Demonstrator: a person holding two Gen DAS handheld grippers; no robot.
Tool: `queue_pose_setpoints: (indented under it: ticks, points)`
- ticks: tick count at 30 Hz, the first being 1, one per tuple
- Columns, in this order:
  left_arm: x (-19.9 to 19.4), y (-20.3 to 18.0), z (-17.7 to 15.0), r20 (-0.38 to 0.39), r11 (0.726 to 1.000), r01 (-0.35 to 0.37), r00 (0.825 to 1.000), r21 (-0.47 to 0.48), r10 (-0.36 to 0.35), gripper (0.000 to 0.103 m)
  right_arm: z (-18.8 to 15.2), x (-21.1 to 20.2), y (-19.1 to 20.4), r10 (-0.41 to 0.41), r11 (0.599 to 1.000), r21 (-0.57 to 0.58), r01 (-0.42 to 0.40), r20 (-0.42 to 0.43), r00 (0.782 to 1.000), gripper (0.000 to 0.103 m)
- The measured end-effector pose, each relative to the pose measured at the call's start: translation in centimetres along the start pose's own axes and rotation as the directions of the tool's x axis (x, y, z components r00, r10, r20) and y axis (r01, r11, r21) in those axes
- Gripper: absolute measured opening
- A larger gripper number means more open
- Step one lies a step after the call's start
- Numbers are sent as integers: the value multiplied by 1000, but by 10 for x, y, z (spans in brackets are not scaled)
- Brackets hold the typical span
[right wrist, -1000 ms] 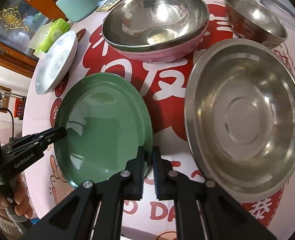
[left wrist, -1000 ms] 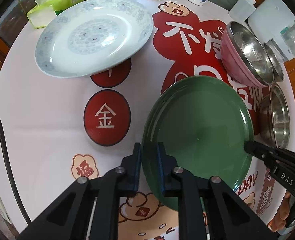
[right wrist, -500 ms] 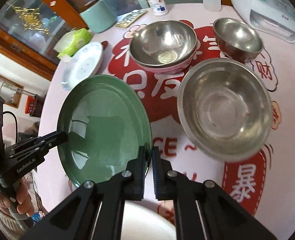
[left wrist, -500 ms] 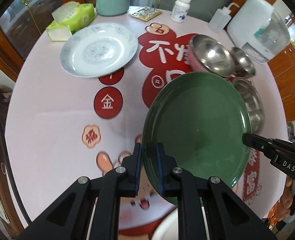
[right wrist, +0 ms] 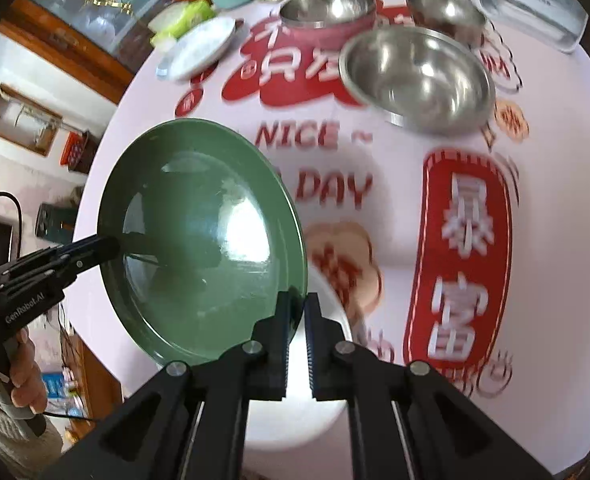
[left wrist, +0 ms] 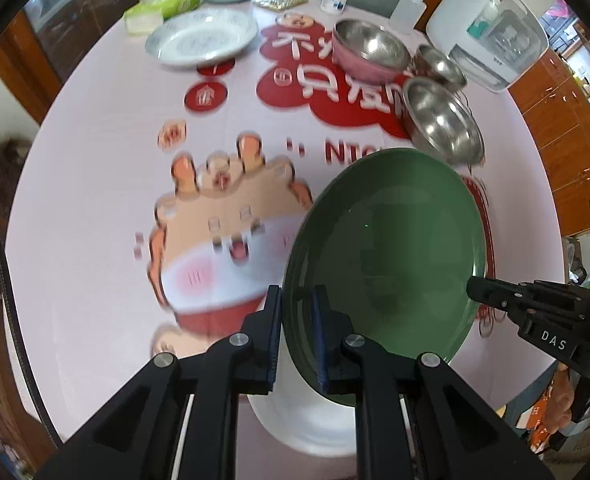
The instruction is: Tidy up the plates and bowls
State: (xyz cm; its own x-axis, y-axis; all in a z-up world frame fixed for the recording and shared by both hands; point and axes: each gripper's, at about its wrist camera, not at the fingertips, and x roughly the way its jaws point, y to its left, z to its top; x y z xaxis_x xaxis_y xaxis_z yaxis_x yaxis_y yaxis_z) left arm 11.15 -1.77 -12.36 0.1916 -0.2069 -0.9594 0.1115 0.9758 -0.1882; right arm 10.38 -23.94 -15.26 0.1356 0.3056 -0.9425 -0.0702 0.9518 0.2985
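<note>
The left hand-held gripper (left wrist: 297, 334) and the right hand-held gripper (right wrist: 295, 338) are each clamping opposite rims of the green plate (left wrist: 383, 264), holding it tilted above the tabletop (left wrist: 95, 200). Beneath it a white plate (right wrist: 295, 412) is lying, though blur is making the gap hard to judge. Steel bowls (right wrist: 419, 76) are sitting at the far side, well apart.
</note>
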Motion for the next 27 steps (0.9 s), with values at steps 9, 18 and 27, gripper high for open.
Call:
queue_pose_setpoints:
  ticks: [9, 18, 27]
  points:
    - [14, -1, -58, -42, 999, -30, 999, -45, 29, 12, -46, 11, 1, 4, 1000, -22, -5, -49, 999, 7]
    - [33, 1, -73, -75, 997, -49, 996, -57, 45, 12, -59, 29, -3, -6, 1000, -7, 6, -78, 997, 7]
    - [62, 3, -77, -125, 996, -75, 990, -37, 70, 12, -57, 50, -4, -40, 999, 9, 42, -114, 993, 7]
